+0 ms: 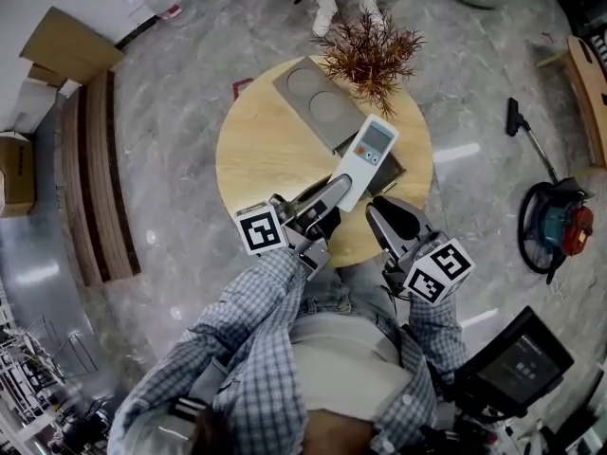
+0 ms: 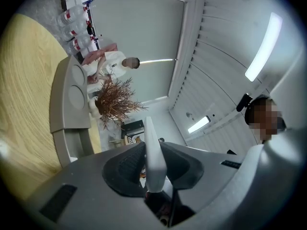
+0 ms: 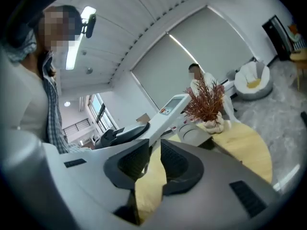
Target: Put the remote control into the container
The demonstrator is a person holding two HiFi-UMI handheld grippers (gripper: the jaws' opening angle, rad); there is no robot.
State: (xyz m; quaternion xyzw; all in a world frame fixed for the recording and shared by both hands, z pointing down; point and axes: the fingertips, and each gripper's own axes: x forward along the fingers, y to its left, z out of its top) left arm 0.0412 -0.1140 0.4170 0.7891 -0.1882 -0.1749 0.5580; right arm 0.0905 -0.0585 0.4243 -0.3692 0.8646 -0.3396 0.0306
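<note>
The left gripper (image 1: 334,190) is clamped on the near end of the white remote control (image 1: 368,159), held over the near end of the grey container (image 1: 313,91) on the round wooden table (image 1: 251,154). The remote's print is too small to read. Just to its right, the right gripper (image 1: 384,214) has its jaws slightly apart, with nothing between them.

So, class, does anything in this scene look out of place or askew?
Only the remote control: it is clamped at one end in the left gripper, slanting over the grey container, not yet in it. Nothing looks spilled or damaged.
</note>
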